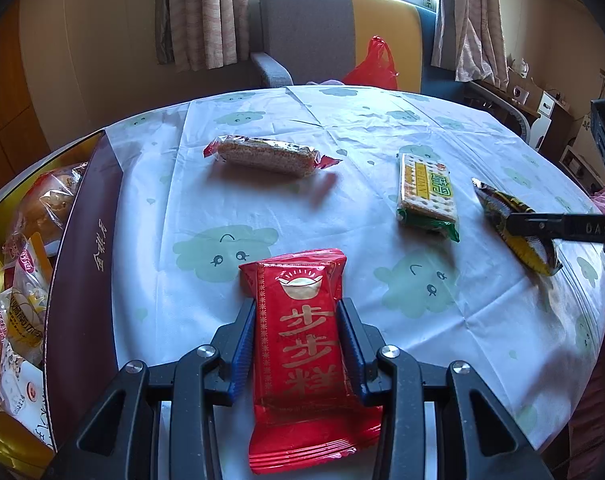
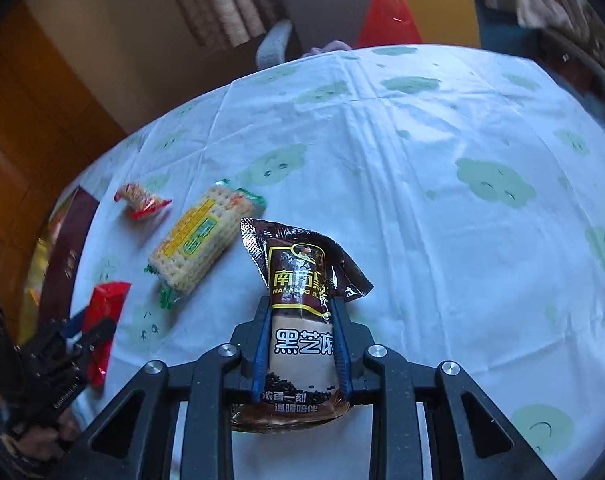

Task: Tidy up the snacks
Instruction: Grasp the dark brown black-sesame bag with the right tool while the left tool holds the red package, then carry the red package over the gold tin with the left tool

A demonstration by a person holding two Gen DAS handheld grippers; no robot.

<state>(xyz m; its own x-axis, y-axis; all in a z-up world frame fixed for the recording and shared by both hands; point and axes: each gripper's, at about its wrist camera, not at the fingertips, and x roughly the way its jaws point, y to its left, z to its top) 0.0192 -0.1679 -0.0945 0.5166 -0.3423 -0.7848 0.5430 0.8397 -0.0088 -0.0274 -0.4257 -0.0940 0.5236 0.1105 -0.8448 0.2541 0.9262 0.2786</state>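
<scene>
Pickup step here: my left claw (image 1: pixel 298 320) is clamped on the red cake pack (image 1: pixel 302 360), my right claw (image 2: pixel 302 316) on the sesame sachet (image 2: pixel 300 320), both right of the gift box (image 1: pixel 82 280); next I lift them over its rim

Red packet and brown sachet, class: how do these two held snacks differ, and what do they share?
The red packet is plain red with gold characters; the brown sachet is brown and cream. The left gripper clamps the red packet; the right gripper clamps the brown sachet. Both are sealed, over the tablecloth.
</scene>
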